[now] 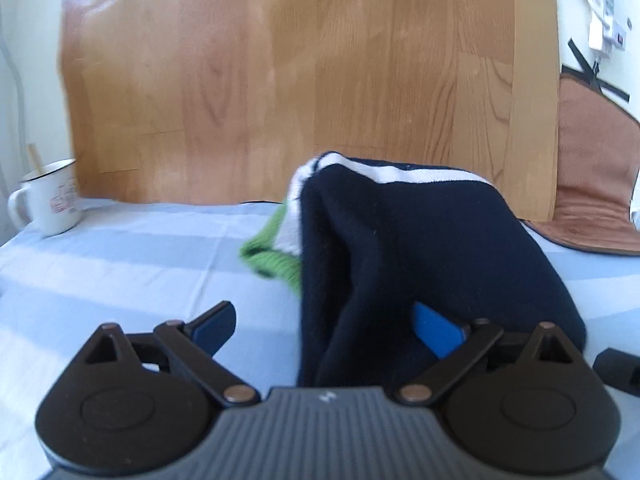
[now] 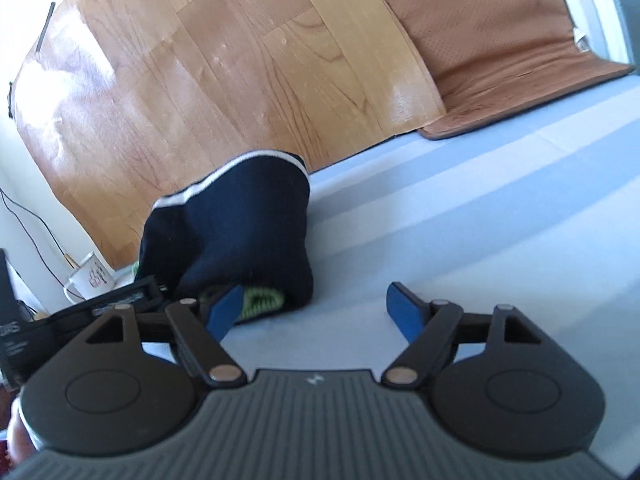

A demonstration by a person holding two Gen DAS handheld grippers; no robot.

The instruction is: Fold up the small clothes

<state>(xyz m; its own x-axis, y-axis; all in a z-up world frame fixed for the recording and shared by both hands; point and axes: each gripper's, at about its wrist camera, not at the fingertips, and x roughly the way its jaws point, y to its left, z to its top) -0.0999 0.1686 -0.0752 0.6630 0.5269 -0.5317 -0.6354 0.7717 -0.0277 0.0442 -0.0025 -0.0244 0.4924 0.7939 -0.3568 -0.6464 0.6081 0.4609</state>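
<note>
On the bed sheet [image 1: 120, 256], which has pale blue and white stripes, lies a small dark blue piece of clothing [image 1: 420, 256]. It is folded into a thick bundle. A white stripe runs along its far edge, and a bit of green knit [image 1: 272, 256] pokes out from under it on the left side. What kind of clothing it is cannot be told, because it is bunched up and a little blurry.

From the left wrist view, the left claw [image 1: 324, 330] is spread wide. Its left finger hangs over bare sheet. Its right finger, with the blue pad, is over the near part of the dark bundle. The near end of the bundle runs between the two fingers and is hidden behind the claw's body. The pads are not squeezing it.

From the right wrist view, the right claw [image 2: 316, 310] is also open wide. Its left blue pad sits right in front of the green edge at the near end of the bundle, and whether it touches cannot be told. Its right pad is over bare sheet. It holds nothing.

Behind the bed stands a wooden board [image 1: 280, 80]. A white mug [image 1: 48, 200] sits near the bed's left edge with a stick in it. A brown cushion [image 2: 500, 40] leans at the right, partly cut off.
</note>
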